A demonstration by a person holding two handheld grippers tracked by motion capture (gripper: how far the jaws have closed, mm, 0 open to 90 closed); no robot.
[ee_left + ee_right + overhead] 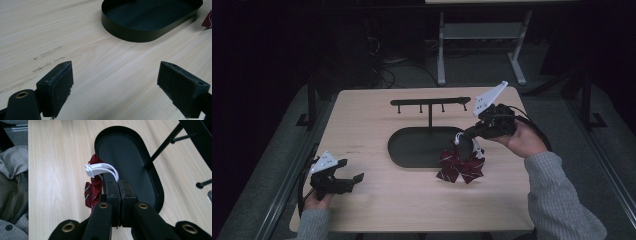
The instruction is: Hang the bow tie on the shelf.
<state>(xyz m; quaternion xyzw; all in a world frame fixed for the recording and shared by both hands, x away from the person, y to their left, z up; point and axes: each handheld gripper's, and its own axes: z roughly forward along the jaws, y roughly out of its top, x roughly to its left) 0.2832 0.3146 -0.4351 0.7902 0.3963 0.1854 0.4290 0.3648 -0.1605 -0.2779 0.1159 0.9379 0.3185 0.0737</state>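
Your right gripper (119, 185) is clamped on the white elastic loop (101, 169) of the red bow tie (460, 167), which hangs just below its jaws; hanging it on the rack (430, 102) beyond looks left to do. The black tray (152, 178) beneath holds nothing. Your left gripper (115, 82) rests spread wide, well apart

Pale wood-grain table (377, 210) — matt black metal tray (412, 150) — red striped cloth bow (460, 169) on white elastic cord (100, 168).

I'm seeing a dark red bow (460, 167) striped in white and black, its loop (101, 168) showing white, beside a black tray (412, 150) on pale wood-grain table (362, 125).
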